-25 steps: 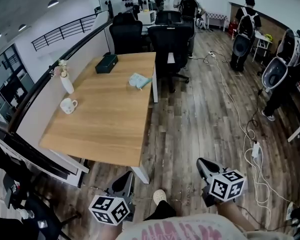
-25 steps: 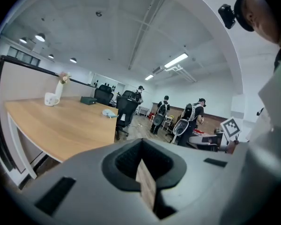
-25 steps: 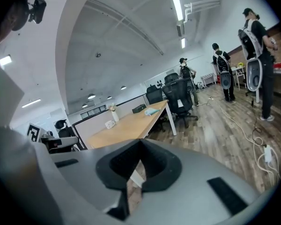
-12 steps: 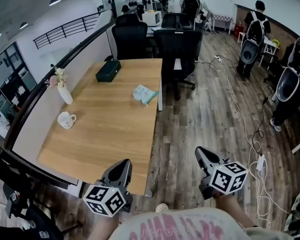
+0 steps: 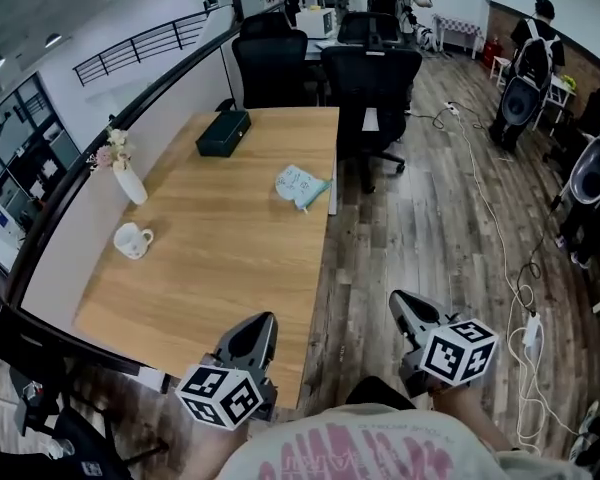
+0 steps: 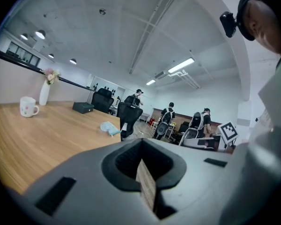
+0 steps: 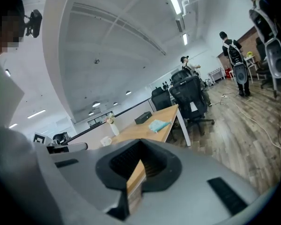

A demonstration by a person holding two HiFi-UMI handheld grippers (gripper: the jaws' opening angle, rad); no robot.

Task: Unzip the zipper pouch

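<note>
The zipper pouch [image 5: 301, 186] is a pale blue-green bag lying flat near the right edge of the wooden table [image 5: 220, 258]. It shows small and far off in the left gripper view [image 6: 110, 128] and the right gripper view [image 7: 158, 124]. My left gripper [image 5: 252, 340] hangs over the table's near right corner, jaws shut with nothing between them [image 6: 141, 159]. My right gripper [image 5: 412, 313] is over the floor to the right of the table, also shut and empty [image 7: 139, 165]. Both are well short of the pouch.
On the table's left side stand a white mug [image 5: 133, 240] and a vase with flowers [image 5: 128, 178]; a dark box [image 5: 223, 133] lies at the far end. Black office chairs [image 5: 372, 88] stand beyond. Cables [image 5: 500, 258] run over the floor; people stand at the back.
The person and both grippers have moved forward toward the table. The left gripper now reaches the table's near corner. Both stay shut.
</note>
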